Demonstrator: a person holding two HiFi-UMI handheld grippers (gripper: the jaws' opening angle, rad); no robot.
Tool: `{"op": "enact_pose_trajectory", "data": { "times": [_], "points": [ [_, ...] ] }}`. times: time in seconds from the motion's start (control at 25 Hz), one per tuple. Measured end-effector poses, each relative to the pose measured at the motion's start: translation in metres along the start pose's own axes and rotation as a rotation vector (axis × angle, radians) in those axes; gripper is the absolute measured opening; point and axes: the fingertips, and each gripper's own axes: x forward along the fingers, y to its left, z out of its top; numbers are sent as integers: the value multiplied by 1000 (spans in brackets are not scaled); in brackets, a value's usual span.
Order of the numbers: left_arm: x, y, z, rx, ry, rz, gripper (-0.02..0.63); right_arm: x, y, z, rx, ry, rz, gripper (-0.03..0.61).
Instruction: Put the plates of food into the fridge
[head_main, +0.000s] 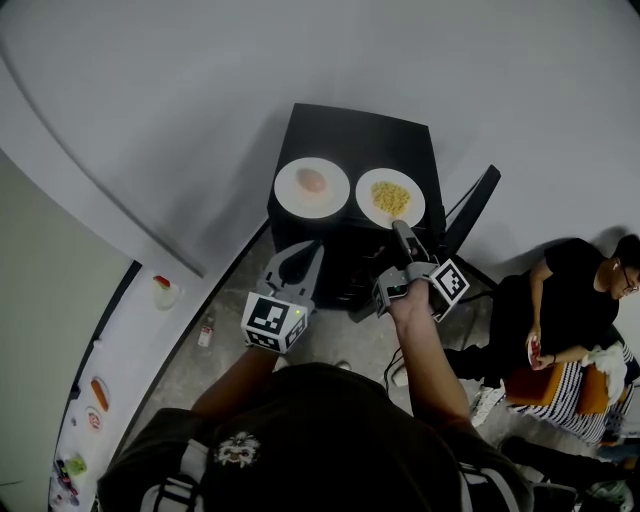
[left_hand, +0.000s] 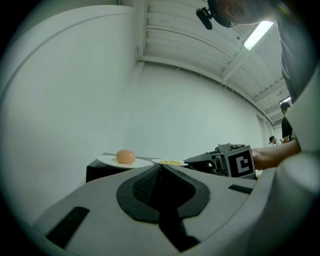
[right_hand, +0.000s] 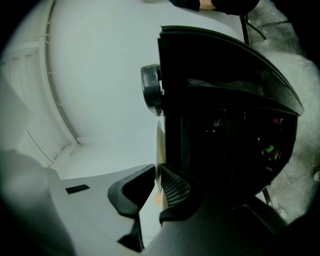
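Note:
Two white plates stand on top of a low black fridge (head_main: 330, 262). The left plate (head_main: 312, 187) carries a pale orange round food, and the right plate (head_main: 390, 198) carries yellow food. My right gripper (head_main: 401, 229) is rolled on its side at the near rim of the yellow-food plate. In the right gripper view that rim (right_hand: 159, 145) runs edge-on between the jaws of the right gripper (right_hand: 157, 172), which are shut on it. My left gripper (head_main: 305, 248) hovers in front of the fridge, shut and empty, below the orange-food plate (left_hand: 125, 161).
A person (head_main: 570, 300) sits on the floor at the right beside a black chair (head_main: 470, 210). A white counter (head_main: 130, 340) with small food items runs along the left. A small bottle (head_main: 205, 332) lies on the floor by it.

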Motion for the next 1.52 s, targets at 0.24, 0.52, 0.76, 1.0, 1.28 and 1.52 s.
{"op": "enact_pose_trajectory", "data": {
  "times": [0.24, 0.52, 0.76, 1.0, 1.28, 1.52],
  "points": [
    [-2, 5, -2, -11, -7, 14, 31, 0, -2, 1, -31, -2, -9, 46],
    [-5, 7, 3, -15, -24, 25, 31, -11, 3, 2, -87, 1, 1, 43],
    [-2, 4, -1, -18, -16, 13, 31, -21, 14, -1, -173, 12, 40, 37],
    [-36, -10, 1, -15, -28, 3, 31, -65, 29, -30, -213, 40, 87, 35],
    [-17, 0, -14, -28, 17, 10, 31, -76, 16, -34, -200, 81, 77, 35],
    [2, 22, -30, -25, 41, 14, 31, -80, -7, -34, -197, 128, 82, 35]
  ]
}}
